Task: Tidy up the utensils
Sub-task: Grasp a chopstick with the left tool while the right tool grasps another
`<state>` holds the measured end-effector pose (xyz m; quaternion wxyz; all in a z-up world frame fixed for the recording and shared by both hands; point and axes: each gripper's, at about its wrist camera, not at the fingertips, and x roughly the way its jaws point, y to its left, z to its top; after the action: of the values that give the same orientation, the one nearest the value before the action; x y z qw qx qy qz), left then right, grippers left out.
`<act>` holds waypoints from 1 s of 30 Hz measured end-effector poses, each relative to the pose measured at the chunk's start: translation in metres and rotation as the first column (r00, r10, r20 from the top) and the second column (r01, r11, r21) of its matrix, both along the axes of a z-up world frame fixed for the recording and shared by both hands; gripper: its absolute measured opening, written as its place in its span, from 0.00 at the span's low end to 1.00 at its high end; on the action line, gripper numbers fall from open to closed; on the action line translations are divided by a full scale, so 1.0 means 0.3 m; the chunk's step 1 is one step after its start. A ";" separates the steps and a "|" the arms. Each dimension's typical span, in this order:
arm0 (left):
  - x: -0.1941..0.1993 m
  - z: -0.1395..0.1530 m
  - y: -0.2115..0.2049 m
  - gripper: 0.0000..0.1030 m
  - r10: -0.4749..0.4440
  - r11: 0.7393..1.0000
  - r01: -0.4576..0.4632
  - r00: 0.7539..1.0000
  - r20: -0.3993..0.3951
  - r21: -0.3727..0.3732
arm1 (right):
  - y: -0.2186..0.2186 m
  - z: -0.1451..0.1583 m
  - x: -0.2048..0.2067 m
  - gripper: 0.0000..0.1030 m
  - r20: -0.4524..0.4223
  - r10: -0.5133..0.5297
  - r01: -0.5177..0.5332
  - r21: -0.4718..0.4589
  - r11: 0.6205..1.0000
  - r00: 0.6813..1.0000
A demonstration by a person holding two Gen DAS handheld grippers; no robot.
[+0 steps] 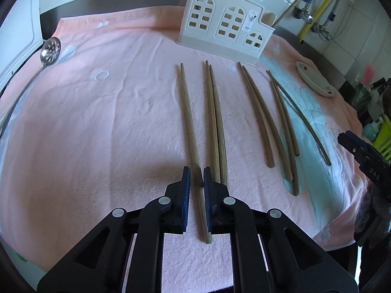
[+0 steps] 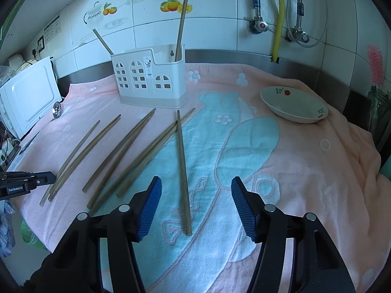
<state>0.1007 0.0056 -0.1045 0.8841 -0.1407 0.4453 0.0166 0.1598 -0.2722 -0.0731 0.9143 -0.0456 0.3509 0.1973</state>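
**A:** What do you have under you, biggest things first?

**B:** You are working over a pink towel [image 2: 305,146] with a pale blue pattern. It covers the counter; its far edge stops just short of the steel strip below the tiled wall, and its near edge hangs toward you. A white board [image 2: 29,97] leans at its left edge. The white utensil holder [image 2: 149,85] stands upright near the back, with two sticks already standing in it. To its right, well apart, a shallow flowered dish [image 2: 295,107] sits near the towel's right side.

**A:** And open room?

**B:** The widest bare towel lies to your right, between the dish and your right gripper [image 2: 195,210], and on the left, between a slotted spoon [image 1: 50,50] at the towel's left edge and the leftmost chopstick [image 1: 189,127].

**A:** Where are the chopsticks?

**B:** The chopsticks [image 1: 259,119] lie flat in loose pairs in front of the holder, tips pointing toward it. One single chopstick [image 2: 182,168] lies apart at the right, crossing the tip of a neighbour.

**A:** The tongs?

**B:** Your left gripper [image 1: 195,185] has its blue pads drawn close around the near part of the leftmost chopstick; you cannot tell whether they are pressing on it. Your right gripper is spread wide, with the butt of the single chopstick between its jaws, touching neither.
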 end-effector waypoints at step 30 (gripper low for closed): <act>0.001 -0.016 -0.007 0.06 -0.034 0.996 0.032 0.999 0.016 0.086 | 0.092 -0.125 0.100 0.15 -0.113 0.035 -0.039 -0.034 0.999 0.993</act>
<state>0.1011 0.0034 -0.1094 0.8934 -0.0955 0.4385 0.0199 0.1898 -0.2447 -0.1107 0.8883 -0.0571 0.4046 0.2100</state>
